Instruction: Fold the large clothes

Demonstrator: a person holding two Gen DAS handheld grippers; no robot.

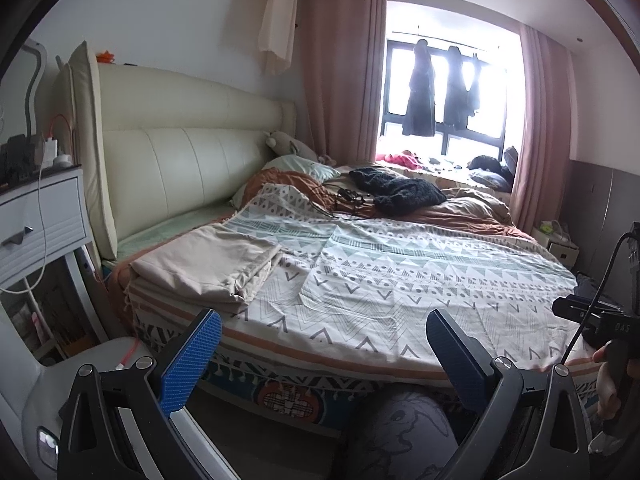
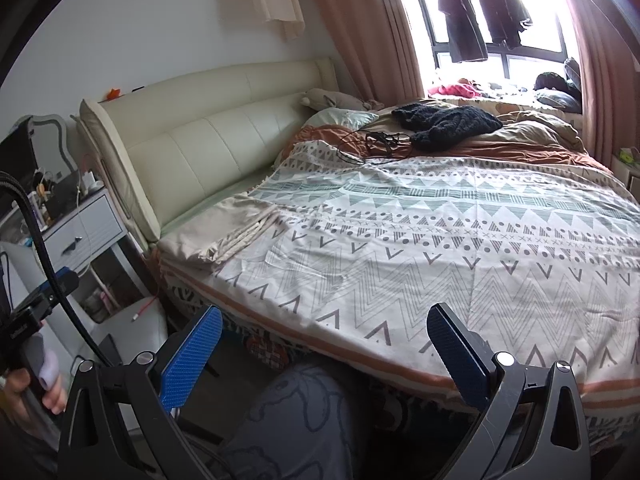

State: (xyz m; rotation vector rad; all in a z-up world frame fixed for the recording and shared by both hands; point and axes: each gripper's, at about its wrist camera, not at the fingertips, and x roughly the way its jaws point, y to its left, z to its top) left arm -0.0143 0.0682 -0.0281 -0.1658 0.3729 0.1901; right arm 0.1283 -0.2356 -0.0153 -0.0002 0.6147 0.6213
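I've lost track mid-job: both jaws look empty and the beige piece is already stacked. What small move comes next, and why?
Probably reach forward toward the black knitted garment at the far side of the bed. Both the left gripper and right gripper are open, holding nothing, back at the near bed edge, and the folded beige cloth already lies flat. The black piece lies crumpled, apparently unfolded.
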